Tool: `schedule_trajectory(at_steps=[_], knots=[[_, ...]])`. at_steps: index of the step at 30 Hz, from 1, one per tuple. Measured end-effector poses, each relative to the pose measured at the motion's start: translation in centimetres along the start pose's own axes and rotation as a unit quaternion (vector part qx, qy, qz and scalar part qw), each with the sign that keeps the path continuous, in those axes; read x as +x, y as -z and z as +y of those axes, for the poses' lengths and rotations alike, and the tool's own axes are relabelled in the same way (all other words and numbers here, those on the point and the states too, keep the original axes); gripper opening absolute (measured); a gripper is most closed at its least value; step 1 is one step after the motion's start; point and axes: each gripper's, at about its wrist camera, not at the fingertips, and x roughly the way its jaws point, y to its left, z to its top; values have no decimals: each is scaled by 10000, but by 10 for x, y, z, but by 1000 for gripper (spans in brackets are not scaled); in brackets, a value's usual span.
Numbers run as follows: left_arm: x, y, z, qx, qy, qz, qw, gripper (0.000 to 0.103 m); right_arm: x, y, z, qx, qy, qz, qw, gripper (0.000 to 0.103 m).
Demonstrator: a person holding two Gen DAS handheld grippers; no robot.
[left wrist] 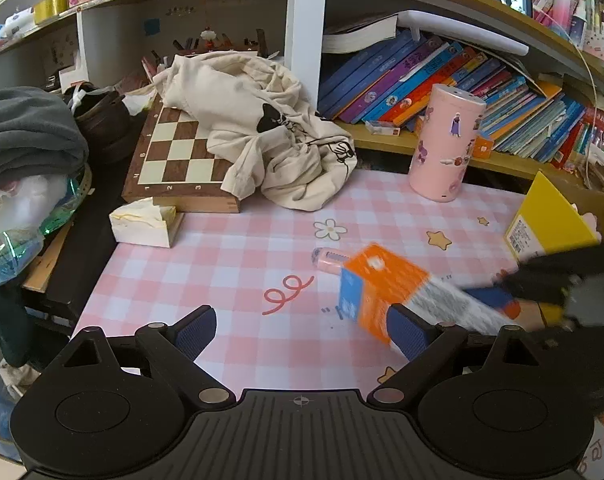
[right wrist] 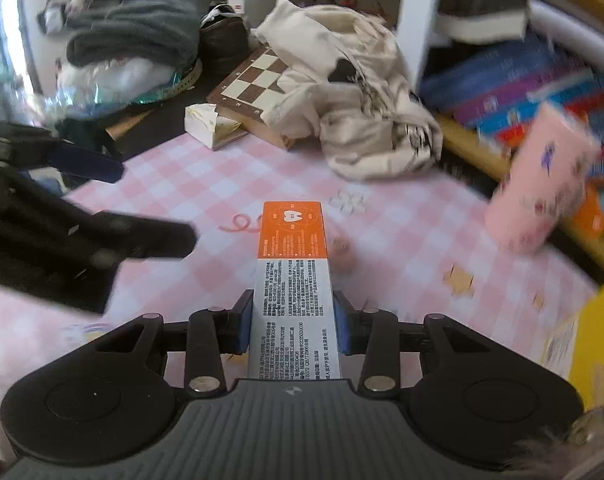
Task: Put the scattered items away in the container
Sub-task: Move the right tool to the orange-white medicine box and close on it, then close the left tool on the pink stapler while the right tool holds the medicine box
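Observation:
My right gripper [right wrist: 293,316] is shut on a long orange-and-white toothpaste box [right wrist: 292,264] and holds it above the pink checked mat. The box also shows, blurred, in the left wrist view [left wrist: 385,292], with the right gripper [left wrist: 497,300] behind it. A small pink tube-like item [left wrist: 329,260] lies on the mat just beyond the box. My left gripper [left wrist: 302,330] is open and empty, low over the mat; it shows at the left of the right wrist view [right wrist: 154,204]. A yellow-walled cardboard container [left wrist: 549,220] stands at the right edge.
A tall pink cylinder with stickers [left wrist: 445,144] stands at the back right. A cream cloth bag [left wrist: 270,128] lies on a chessboard [left wrist: 170,156]. A tissue pack [left wrist: 146,222] sits at the mat's left edge. Book shelves [left wrist: 461,80] line the back.

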Motion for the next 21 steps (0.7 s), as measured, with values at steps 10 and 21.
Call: schedule_trajectory(at_steps=[10,21], knots=[[6,6,-16,109,293,148,9994,94,-3,26,21,483,-57,84,9988,37],[9,3,-16,108,291,139,9994,94,11,27,26,160,33,255,9995,43]])
